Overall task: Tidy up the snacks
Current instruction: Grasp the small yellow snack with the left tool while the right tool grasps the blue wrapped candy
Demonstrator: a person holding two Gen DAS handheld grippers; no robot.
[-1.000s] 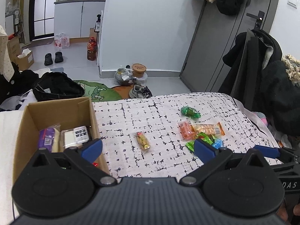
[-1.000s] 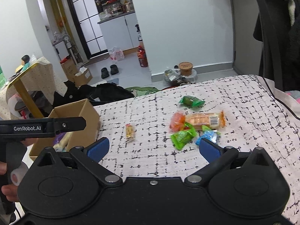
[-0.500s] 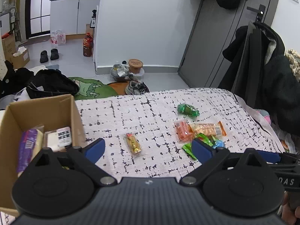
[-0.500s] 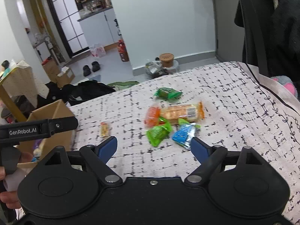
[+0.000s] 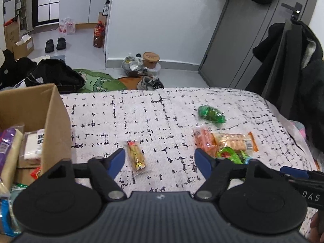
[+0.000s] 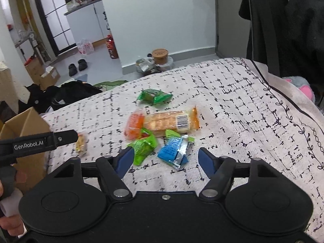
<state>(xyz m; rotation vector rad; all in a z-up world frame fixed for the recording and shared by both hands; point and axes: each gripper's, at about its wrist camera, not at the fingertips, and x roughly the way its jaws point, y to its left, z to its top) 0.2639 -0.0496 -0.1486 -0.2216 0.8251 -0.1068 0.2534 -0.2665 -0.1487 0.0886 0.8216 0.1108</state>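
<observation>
Claws (image 6: 165,160) closing, empty, over patterned bedspread (image 6: 232,105) facing kitchen doorway (image 6: 54,20).

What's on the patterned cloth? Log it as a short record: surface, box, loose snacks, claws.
surface: patterned cloth
box: cardboard box, left edge, holding packets
loose snacks: yellow snack packet alone; dark green packet; cracker pack; orange packet; light green packet; blue packet
left claw: closing, nothing gripped
right claw: closing, nothing gripped

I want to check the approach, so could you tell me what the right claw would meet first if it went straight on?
Probably the blue snack packet, lying on the patterned cloth between the closing right claw tips, untouched yet; depth is hard to judge.
</observation>
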